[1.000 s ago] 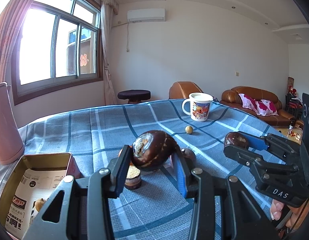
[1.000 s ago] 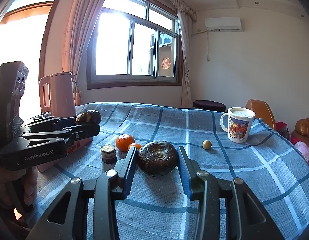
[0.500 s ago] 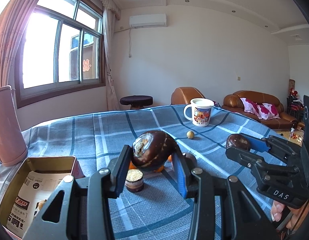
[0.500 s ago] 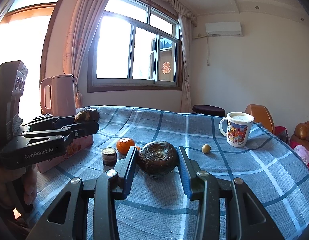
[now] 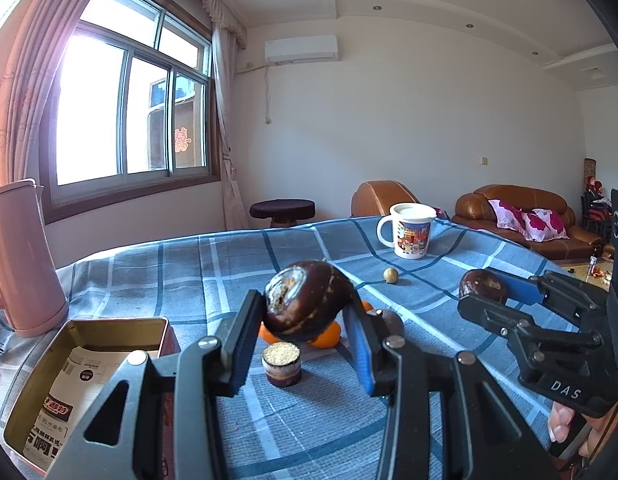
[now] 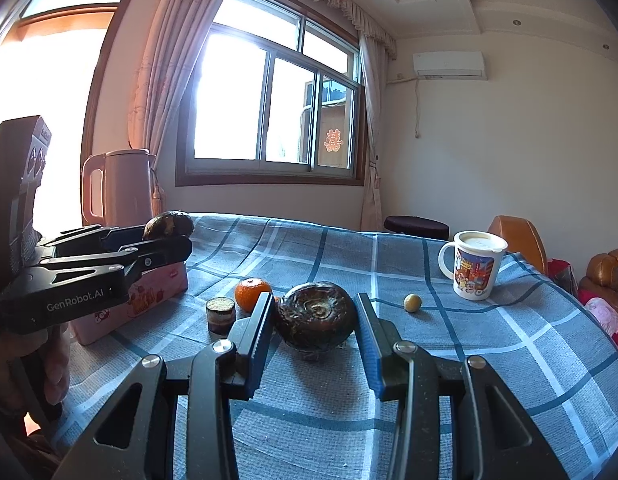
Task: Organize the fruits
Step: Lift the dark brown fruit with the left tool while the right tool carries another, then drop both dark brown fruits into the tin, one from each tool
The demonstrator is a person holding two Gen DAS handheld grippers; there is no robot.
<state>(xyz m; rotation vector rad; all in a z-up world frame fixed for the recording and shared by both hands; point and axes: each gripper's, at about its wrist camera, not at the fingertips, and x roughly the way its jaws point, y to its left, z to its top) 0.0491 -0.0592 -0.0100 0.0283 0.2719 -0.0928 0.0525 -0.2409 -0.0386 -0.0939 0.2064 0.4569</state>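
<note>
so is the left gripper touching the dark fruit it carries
Touching: the left wrist view shows both fingers of the left gripper pressed against the dark fruit, lifted off the tablecloth.

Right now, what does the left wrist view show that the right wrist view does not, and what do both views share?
Only the left wrist view shows the inside of the open tin box, lined with printed paper, and the brown sofa with its floral cushions.

Only the right wrist view shows the box's pink outer side and the kettle's handle.

Both show the cartoon mug, the small yellow fruit, the small brown jar, the orange, and both tongs, each shut on a dark brown fruit.
</note>
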